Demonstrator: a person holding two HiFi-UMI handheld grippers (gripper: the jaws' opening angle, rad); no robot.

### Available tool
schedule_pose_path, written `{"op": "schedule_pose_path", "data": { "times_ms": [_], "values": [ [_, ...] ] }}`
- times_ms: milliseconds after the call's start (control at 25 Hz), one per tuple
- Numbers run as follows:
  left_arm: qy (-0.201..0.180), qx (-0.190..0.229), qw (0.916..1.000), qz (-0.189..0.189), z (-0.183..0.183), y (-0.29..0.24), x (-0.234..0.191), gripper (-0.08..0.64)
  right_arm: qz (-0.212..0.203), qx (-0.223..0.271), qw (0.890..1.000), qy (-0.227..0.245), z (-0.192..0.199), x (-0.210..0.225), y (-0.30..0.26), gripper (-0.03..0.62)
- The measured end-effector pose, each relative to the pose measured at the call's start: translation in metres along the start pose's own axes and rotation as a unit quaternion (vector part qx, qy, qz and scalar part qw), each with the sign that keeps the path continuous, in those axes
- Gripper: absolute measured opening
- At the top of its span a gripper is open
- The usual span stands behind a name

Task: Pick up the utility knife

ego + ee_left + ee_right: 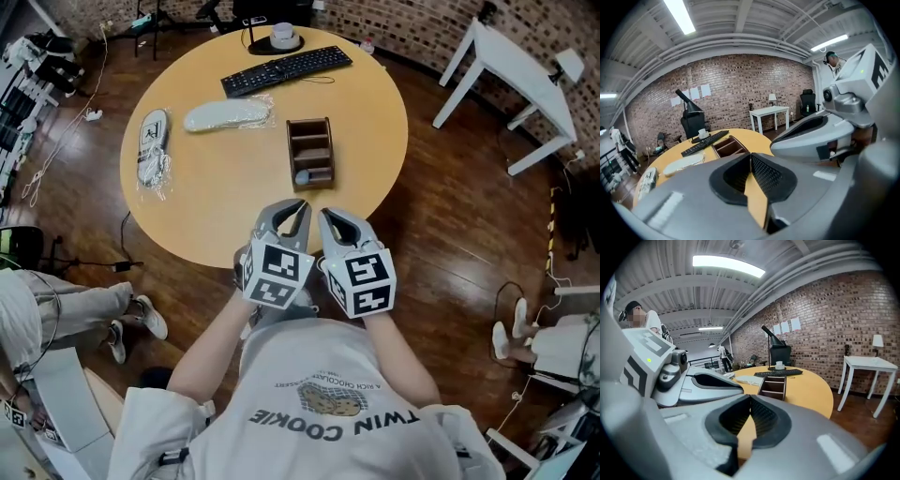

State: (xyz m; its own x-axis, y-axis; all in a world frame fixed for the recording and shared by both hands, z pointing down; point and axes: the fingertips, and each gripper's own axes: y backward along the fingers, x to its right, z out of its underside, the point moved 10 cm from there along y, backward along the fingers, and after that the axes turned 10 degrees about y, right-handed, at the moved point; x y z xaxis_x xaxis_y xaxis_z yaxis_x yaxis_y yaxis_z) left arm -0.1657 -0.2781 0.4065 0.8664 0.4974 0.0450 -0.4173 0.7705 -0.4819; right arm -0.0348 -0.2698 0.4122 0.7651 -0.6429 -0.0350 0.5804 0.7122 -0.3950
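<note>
Wood-toned round table is filling the head view. Only there are we seeing down into the wooden organizer. A small grey item is lying in its near compartment, but it's too small for us to call it the utility knife w/ certainty. That view is also giving us the black keyboard at the far side, plus a white oblong thing in clear wrap and a bagged shoe to the left.

The gripper views are showing instead the brick wall & ceiling lights, w/ the organizer seen side-on and its contents hidden.

We're holding the left gripper and right gripper side by side over the near table edge. Both are pointing toward the organizer, which is sitting just ahead of the tips, not touching. Each gripper's own view is showing its pads meeting at the tips w/ nothing btwn them, so both are clenched & empty.
</note>
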Motion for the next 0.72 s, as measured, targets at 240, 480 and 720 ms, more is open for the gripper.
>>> {"op": "schedule_pose_path", "data": {
  "times_ms": [240,480,720],
  "values": [
    [-0.103,-0.014,0.9943,0.026,0.004,-0.028,-0.018,0.03,0.016,-0.001,1.0,-0.01,0.003,0.008,-0.016,0.002],
    [-0.21,-0.038,0.9761,0.04,0.012,-0.059,-0.031,0.054,0.025,-0.006,1.0,-0.018,0.005,0.015,-0.029,0.002],
    [-0.282,-0.07,0.9552,0.056,0.019,-0.084,-0.035,0.101,0.038,-0.013,0.999,-0.029,0.008,0.025,-0.034,0.002]
  ]
}}
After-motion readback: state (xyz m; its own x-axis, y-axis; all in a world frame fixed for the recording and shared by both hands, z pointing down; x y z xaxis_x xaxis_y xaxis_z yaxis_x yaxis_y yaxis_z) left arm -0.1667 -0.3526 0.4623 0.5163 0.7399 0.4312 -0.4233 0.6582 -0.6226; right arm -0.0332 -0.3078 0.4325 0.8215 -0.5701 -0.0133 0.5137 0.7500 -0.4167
